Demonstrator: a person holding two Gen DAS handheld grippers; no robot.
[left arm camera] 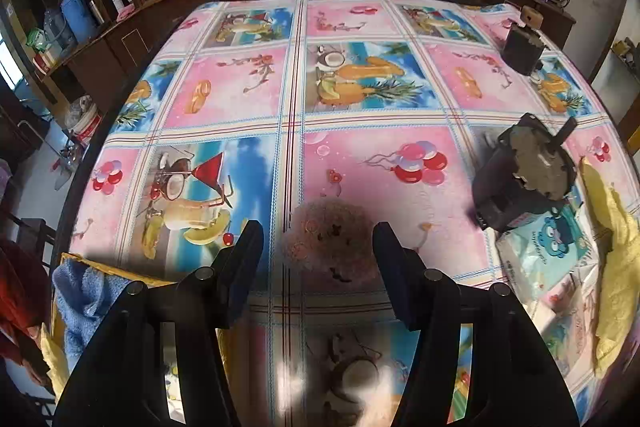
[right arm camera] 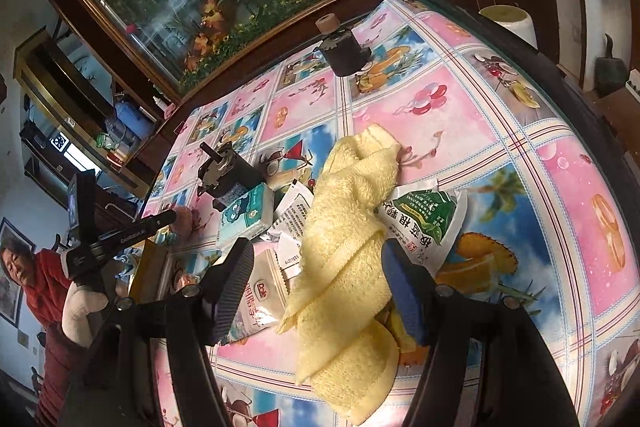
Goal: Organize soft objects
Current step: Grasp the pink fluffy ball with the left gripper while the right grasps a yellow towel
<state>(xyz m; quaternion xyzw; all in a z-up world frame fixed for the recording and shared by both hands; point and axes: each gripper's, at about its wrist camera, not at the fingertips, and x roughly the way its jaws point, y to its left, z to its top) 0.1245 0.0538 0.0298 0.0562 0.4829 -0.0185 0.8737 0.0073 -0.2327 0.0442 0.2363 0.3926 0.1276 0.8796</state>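
Left gripper [left arm camera: 318, 255] spread, empty, above pink fuzzy ball [left arm camera: 326, 243] on table [left arm camera: 248, 99]. Right gripper [right arm camera: 318, 283] spread, straddling yellow towel [right arm camera: 348, 251], not pinching. Blue towel [left arm camera: 80, 299] at table's near-left edge.

Daylit and bright, both fisheye views bend sharply at dark corners; glare whitens the glossy tablecloth [left arm camera: 296, 383], while motion smears the near foreground.
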